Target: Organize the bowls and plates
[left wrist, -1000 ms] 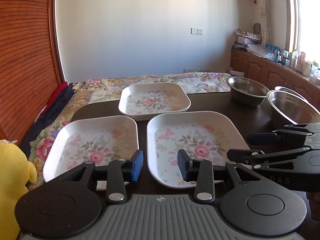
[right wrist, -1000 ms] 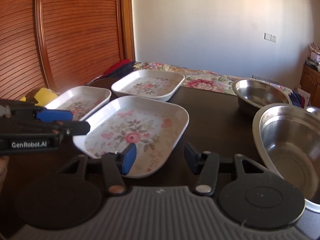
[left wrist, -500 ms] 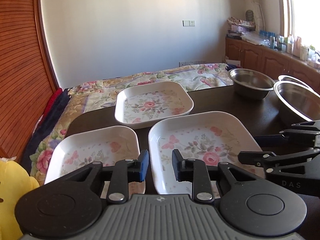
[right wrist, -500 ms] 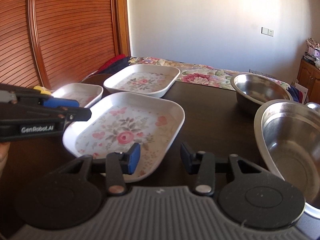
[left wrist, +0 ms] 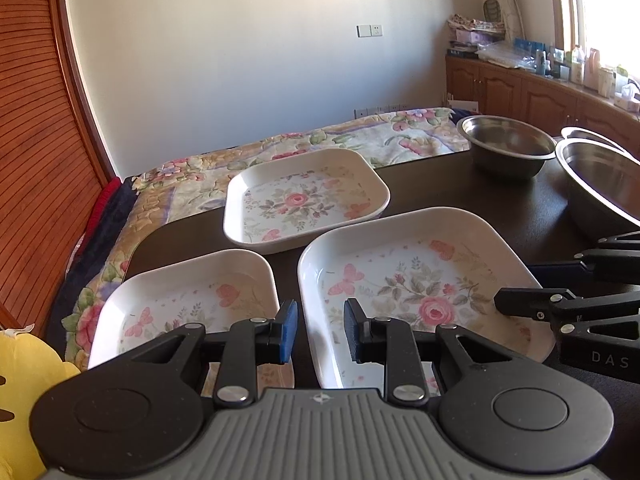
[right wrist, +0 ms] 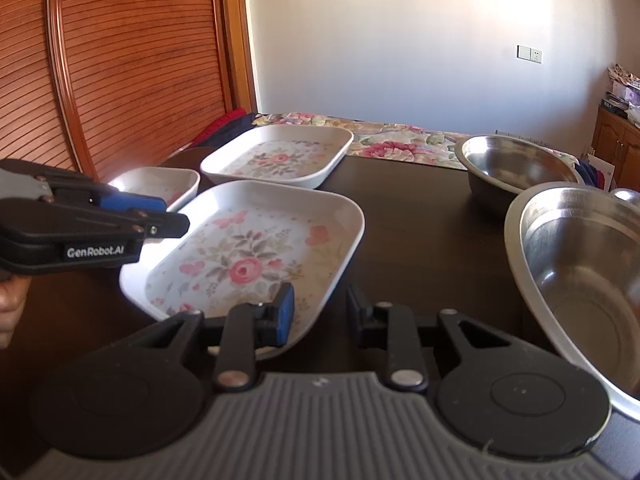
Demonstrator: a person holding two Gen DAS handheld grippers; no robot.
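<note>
L gripper (left wrist: 320, 332) & R gripper (right wrist: 319, 316) hovering w/ fingers spread, empty; big floral plate (left wrist: 412, 280) sitting at 12 o'clock.

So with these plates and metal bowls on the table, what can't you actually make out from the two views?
- Third steel bowl: only a rim sliver shows in the left wrist view, hidden behind the big bowl.
- Big bowl's right side: cut off by the frame edge in both views.
- Small plate: in the right wrist view, the left gripper covers most of it.
- Large plate: near edge hidden by the gripper bodies.
- Counter bottles: too small and glare-washed.
</note>
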